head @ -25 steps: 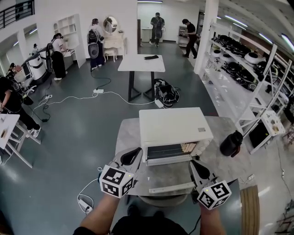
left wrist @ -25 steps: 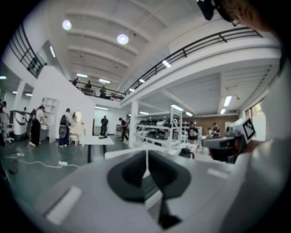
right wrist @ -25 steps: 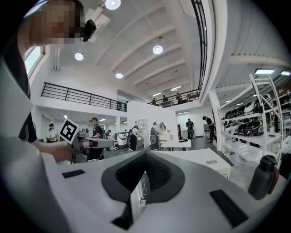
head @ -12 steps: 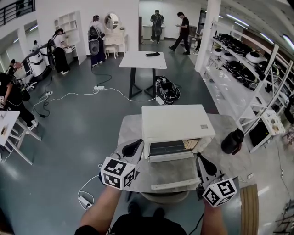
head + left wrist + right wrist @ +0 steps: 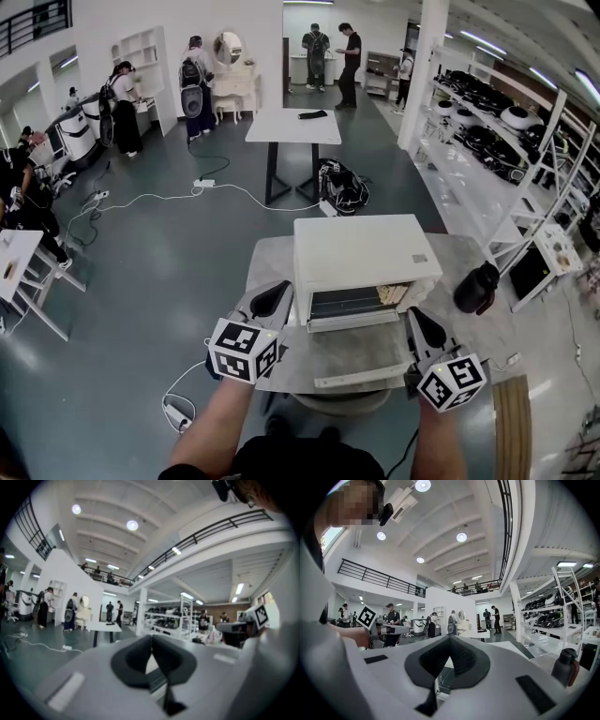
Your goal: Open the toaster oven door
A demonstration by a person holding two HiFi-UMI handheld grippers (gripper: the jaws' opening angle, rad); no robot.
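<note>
Jaws together, empty, on left gripper and right gripper beside toaster oven

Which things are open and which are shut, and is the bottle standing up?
toaster oven door: open, folded down flat.
left claw: shut, nothing in it.
right claw: shut, nothing in it.
black bottle: standing upright.

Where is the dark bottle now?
In the head view, the dark bottle stands on the table, at its right side, just right of the toaster oven.
</note>
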